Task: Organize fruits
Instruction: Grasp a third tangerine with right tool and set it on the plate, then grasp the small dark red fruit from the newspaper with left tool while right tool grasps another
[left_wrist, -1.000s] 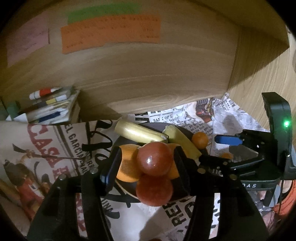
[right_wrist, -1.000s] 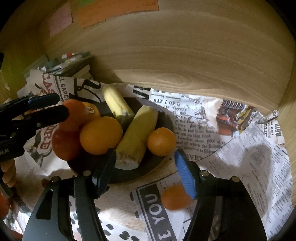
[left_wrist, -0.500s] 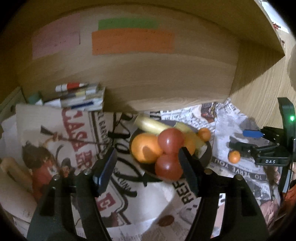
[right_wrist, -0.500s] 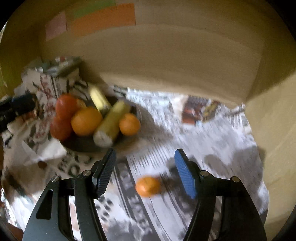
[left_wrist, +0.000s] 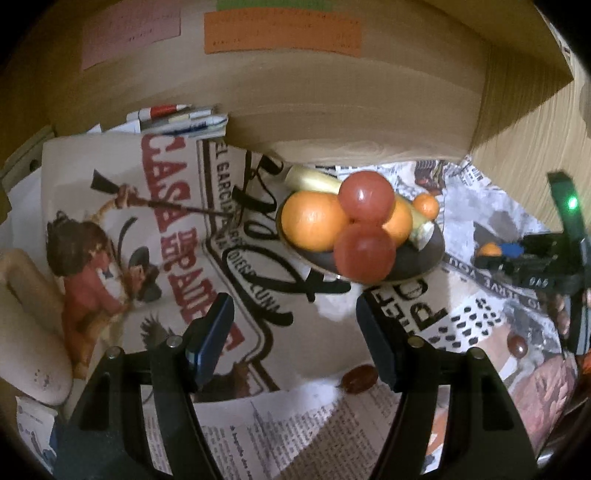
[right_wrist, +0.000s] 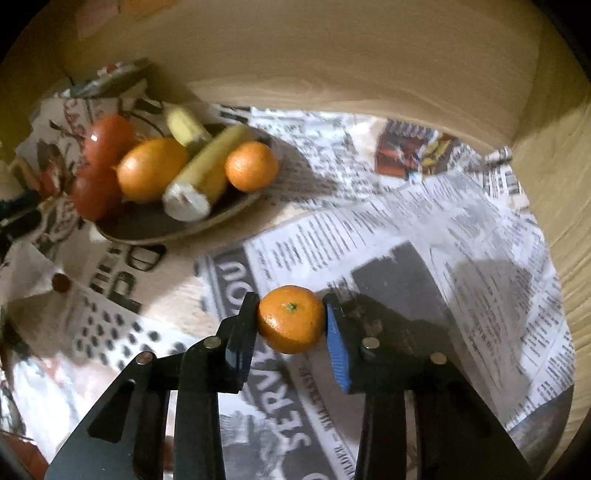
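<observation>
The right tool (right_wrist: 291, 325) pinches a small round orange mandarin (right_wrist: 291, 319) at lower centre; the left tool (left_wrist: 295, 332) is spread below the dark round fruit plate (left_wrist: 424, 254).

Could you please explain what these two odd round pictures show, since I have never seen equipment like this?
There is no robot: a person holds a two-finger clamp in each hand, and each clamp carries a wide-angle camera looking forward along its fingers. In the left wrist view, the left gripper is open and empty in front of a dark plate piled with oranges, tomatoes and bananas. In the right wrist view, the right gripper is closed around a small mandarin over the newspaper covering the surface. The same plate appears there at the left.
</observation>
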